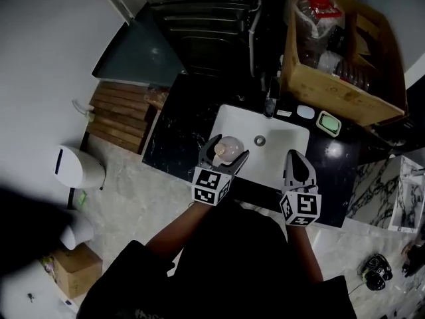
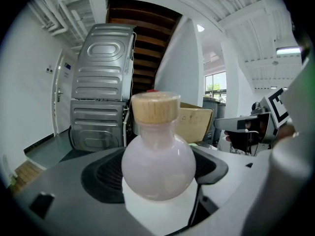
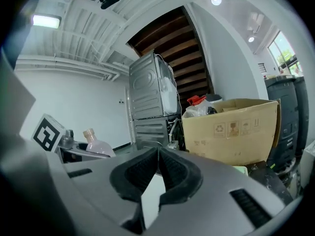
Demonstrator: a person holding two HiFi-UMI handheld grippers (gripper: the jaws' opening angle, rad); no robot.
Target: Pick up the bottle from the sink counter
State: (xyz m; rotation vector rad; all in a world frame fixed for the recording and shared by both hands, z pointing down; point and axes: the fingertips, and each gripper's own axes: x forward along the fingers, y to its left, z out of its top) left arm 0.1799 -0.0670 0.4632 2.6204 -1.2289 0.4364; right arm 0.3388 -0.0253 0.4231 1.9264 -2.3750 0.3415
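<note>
- Bottle [image 2: 158,167]: round-bellied, pale pink, cork-coloured cap, upright. It sits between the jaws of my left gripper [image 1: 228,149], which are clamped on its belly from both sides.
- Where it is: the head view puts it over the near left part of the white sink [image 1: 287,146], not on the dark counter [image 1: 178,128]. In the left gripper view only the white of the basin shows under it.
- Progress, my reading: the grasp is made and the bottle looks lifted clear of the counter. I cannot tell how high it hangs. What is left is little, perhaps raising it further and keeping it steady.
- Right gripper [image 3: 158,154]: jaws pressed together, nothing between them. It hangs over the near right edge of the sink, apart from the bottle, taking no part.
- Around: tap [image 1: 269,102] at the far rim of the sink; a green soap dish [image 1: 328,122] on the counter to its right; a cardboard box [image 1: 332,88] full of odds and ends behind that.
</note>
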